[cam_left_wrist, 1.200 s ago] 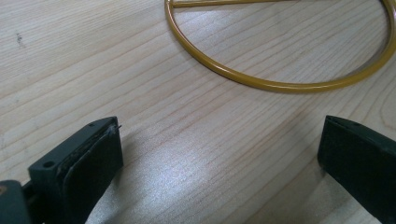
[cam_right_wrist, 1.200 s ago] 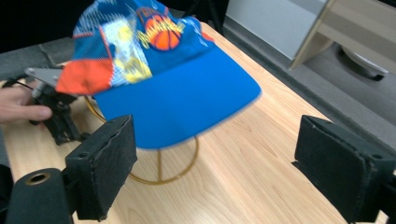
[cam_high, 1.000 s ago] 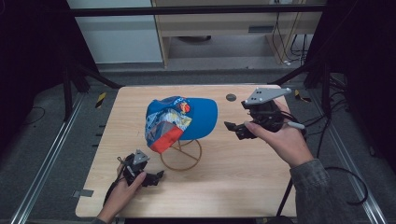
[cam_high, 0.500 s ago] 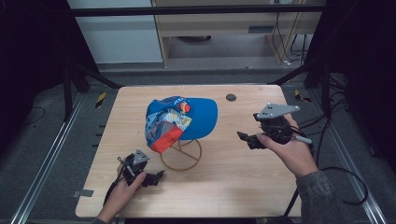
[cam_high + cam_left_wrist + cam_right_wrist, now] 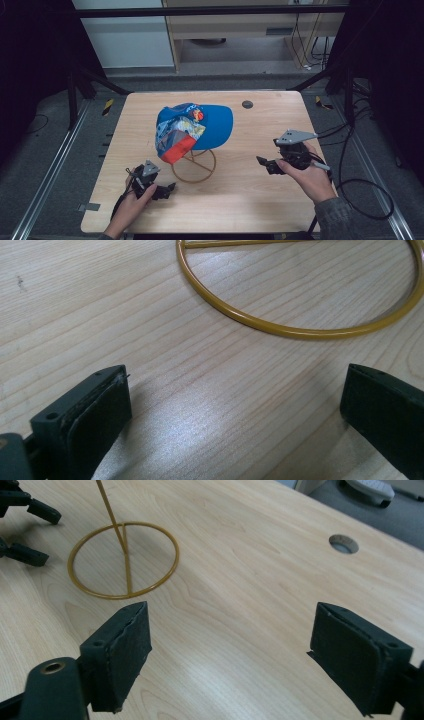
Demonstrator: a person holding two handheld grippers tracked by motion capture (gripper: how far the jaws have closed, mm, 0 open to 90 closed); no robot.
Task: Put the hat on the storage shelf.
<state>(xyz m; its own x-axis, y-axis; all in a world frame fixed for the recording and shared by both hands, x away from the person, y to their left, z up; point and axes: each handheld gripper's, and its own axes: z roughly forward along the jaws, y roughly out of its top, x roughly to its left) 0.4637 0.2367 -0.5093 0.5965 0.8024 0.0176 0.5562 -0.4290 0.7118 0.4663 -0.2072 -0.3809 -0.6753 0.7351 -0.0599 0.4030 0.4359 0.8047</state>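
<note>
At the near edge of the pale wooden bench (image 5: 240, 200), a person's left hand rests the left claw (image 5: 167, 190) on the boards, its two black jaws spread wide with nothing between them. Just ahead of those jaws lies the round base of a thin yellow wire stand (image 5: 300, 330).

To the right, the person's right hand holds the right claw (image 5: 265, 165) low over bare wood, its jaws likewise wide apart and empty. The ring base (image 5: 124, 560) sits ahead of it and to its left, with the stand's slim upright rising from it.

Perched on top of that stand, between the two claws and a little beyond both, is a blue fabric baseball cap (image 5: 192, 131) with a patchwork of printed panels and a red section on its near side. It is tilted, the brim pointing away from the left claw toward the right.

The cap looks light and soft, likely to fold under a pinch. The stiffer brim is probably the surest place to take hold, with the crown's edge as second choice. The wire stand appears light too and may tip or slide if the cap is dragged rather than lifted clear.

Beyond the right claw, a small round hole (image 5: 247, 104) marks the far side of the bench.
</note>
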